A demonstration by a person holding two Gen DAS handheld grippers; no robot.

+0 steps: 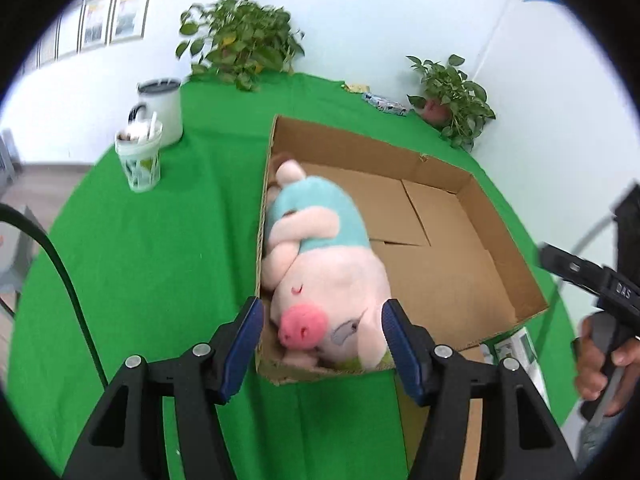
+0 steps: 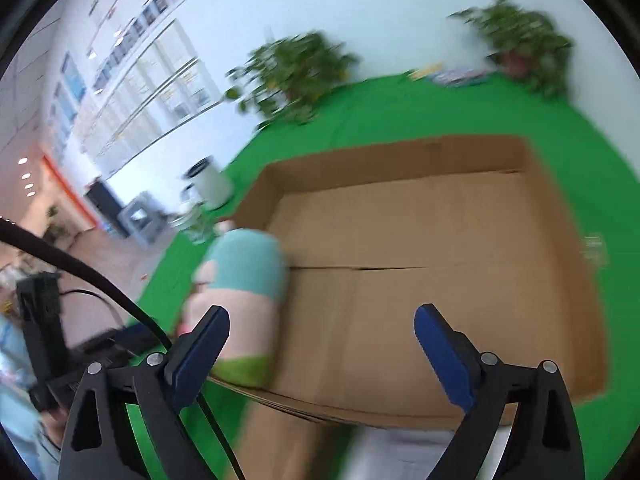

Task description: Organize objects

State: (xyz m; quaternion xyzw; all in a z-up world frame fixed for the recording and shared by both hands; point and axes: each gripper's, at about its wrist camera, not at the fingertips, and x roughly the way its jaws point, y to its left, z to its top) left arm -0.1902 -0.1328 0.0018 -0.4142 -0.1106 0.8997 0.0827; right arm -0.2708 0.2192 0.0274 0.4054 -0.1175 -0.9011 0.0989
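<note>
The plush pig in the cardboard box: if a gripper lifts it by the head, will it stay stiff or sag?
The plush pig looks soft and fleecy, so its body would probably sag. It likely weighs little for its size. The left gripper, open around its head, may squash the stuffing rather than slip.

A blurred fisheye view looks down past the right gripper (image 2: 322, 344), whose two blue-padded fingers (image 2: 442, 354) stand wide apart with nothing between them. Beneath them sits a shallow open cardboard box (image 2: 420, 240) on a worktop (image 2: 400, 108) covered in green cloth. A plush pig (image 2: 244, 292), with a teal body, pale pink head and green patch, lies against the box's left wall, just beside the left finger. Beyond the box's far left corner stands a white mug (image 2: 210, 184) with a dark rim. Two leafy potted plants (image 2: 296, 72) sit at the worktop's far edge against a white wall. A black cable (image 2: 100, 284) crosses the lower left.
</note>
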